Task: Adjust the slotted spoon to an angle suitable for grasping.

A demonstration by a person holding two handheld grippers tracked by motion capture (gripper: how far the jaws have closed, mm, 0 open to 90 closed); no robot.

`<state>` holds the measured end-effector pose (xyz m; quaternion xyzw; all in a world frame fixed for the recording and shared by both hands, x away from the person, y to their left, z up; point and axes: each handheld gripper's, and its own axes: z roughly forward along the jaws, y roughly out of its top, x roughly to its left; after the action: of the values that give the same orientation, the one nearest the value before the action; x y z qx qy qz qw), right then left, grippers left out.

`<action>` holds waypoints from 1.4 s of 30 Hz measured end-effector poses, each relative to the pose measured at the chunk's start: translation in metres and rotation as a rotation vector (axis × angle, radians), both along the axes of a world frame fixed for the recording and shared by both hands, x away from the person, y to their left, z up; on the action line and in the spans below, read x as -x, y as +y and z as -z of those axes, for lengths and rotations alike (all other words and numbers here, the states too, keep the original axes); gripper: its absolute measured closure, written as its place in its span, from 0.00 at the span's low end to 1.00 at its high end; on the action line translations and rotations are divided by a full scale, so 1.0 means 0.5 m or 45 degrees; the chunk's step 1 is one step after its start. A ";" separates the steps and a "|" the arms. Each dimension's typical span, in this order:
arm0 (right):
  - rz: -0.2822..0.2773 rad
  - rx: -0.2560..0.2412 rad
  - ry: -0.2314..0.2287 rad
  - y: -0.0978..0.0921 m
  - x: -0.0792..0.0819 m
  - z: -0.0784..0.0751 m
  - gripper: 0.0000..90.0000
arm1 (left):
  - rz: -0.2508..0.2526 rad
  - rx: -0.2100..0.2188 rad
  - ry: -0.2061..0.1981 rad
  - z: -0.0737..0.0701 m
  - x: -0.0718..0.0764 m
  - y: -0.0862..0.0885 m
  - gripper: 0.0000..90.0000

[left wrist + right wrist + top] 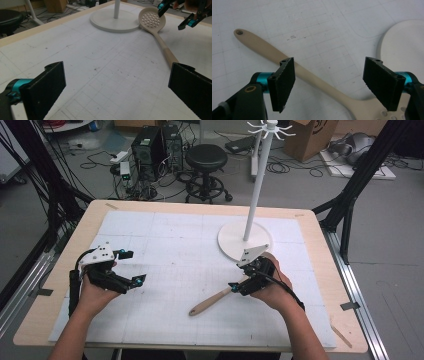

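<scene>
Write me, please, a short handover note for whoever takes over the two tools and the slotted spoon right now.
Left tool: open, holding nothing, over the white mat on the left side.
Right tool: open, jaws standing either side of the slotted spoon near where the handle meets the bowl; not closed on it.
Spoon: lying flat on the mat, bowl beside the round base of the white stand, handle pointing toward the person's side.
Done: right tool brought over the spoon.
Left, likely: close on the spoon and lift it; the stand's hooks at the top look like the destination, but that is a guess.
</scene>
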<state>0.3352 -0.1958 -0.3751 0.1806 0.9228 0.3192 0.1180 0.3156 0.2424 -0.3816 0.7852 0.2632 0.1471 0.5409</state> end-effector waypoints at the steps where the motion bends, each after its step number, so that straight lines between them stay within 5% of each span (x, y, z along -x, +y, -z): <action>1: -0.005 0.008 0.005 0.002 -0.001 0.002 0.29 | 0.002 -0.001 0.000 0.000 0.000 0.000 0.02; 26: -0.124 0.319 0.149 0.062 -0.021 0.084 0.37 | 0.007 -0.023 0.009 0.002 -0.002 -0.003 0.02; 42: -0.175 0.315 0.201 0.064 -0.018 0.079 0.57 | 0.008 -0.032 0.008 0.004 -0.001 -0.006 0.02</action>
<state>0.3443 -0.1640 -0.4146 0.1257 0.9717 0.1952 0.0443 0.3161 0.2394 -0.3833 0.7932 0.2606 0.1464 0.5305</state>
